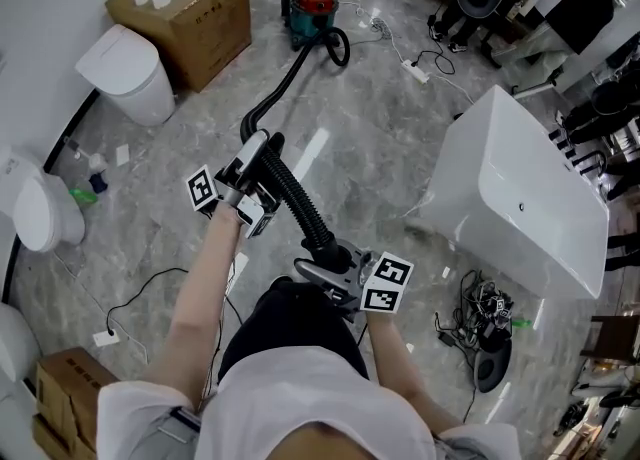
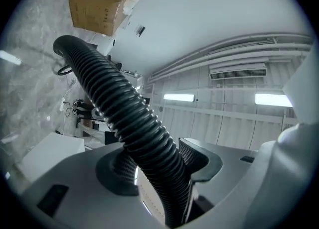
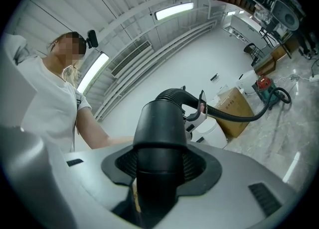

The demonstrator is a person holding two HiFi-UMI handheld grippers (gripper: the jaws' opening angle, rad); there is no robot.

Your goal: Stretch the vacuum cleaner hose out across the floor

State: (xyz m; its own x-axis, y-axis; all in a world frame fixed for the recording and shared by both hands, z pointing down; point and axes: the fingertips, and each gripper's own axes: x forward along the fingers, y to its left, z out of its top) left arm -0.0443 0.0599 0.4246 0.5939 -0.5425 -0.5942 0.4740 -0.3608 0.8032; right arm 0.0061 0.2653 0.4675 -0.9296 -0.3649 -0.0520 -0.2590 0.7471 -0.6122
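Black hose (image 1: pixel 300 203) is clamped by left hand-held gripper (image 2: pixel 152 161) and right hand-held gripper (image 3: pixel 160 166).

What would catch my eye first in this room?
The black ribbed vacuum hose, held up at centre by the left gripper and the right gripper, grabs attention first. It trails away over the grey marble floor to a red-and-teal vacuum cleaner at the top. A large white bathtub stands at the right.
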